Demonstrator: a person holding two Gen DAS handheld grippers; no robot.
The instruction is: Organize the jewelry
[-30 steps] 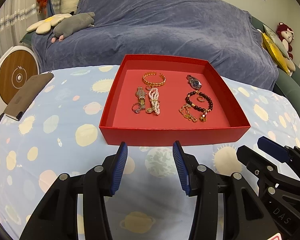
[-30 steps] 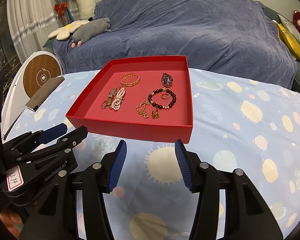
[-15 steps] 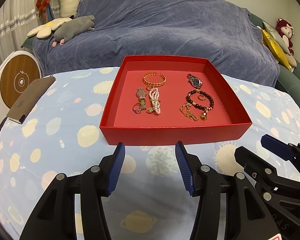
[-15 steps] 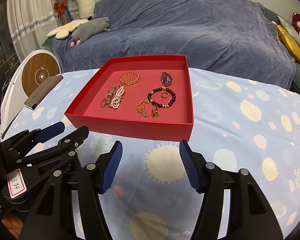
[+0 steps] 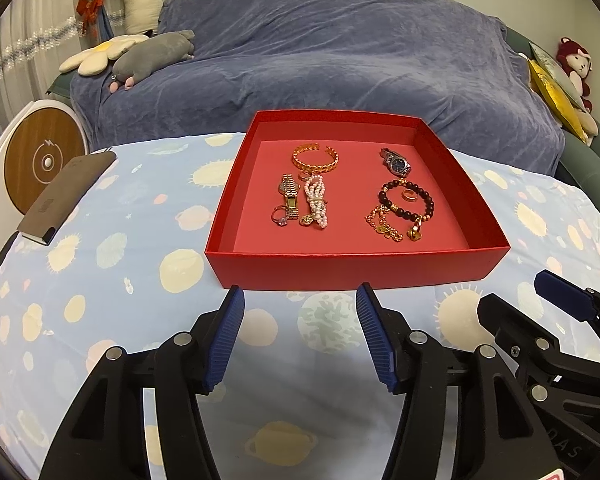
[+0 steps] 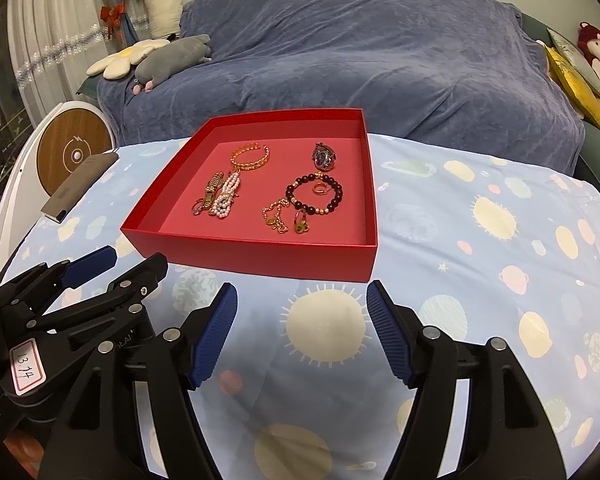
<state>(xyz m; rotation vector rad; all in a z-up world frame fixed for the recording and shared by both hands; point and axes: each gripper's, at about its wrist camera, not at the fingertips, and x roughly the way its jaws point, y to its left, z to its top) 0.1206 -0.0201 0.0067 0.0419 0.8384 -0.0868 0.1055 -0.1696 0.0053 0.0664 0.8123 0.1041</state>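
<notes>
left wrist view, red jewelry box [image 5: 356, 268] just ahead of left hand-held gripper [image 5: 300, 300], jaws wide, empty

My left gripper [image 5: 300, 336] is matt black plastic, two angular arms with cut-out windows and round silver screw heads, each tipped with a ribbed dark-blue pad [image 5: 225, 340]. My right gripper [image 6: 302, 332] is the same build, black arms, silver screws and ribbed blue fingertips [image 6: 388, 332]. Seen from the right camera, my left tool carries a white label with a pink border, handwritten "13.14", and part of a white printed word on its arm; from the left camera, faint embossed letters "DAS" show on the right tool's body
</notes>
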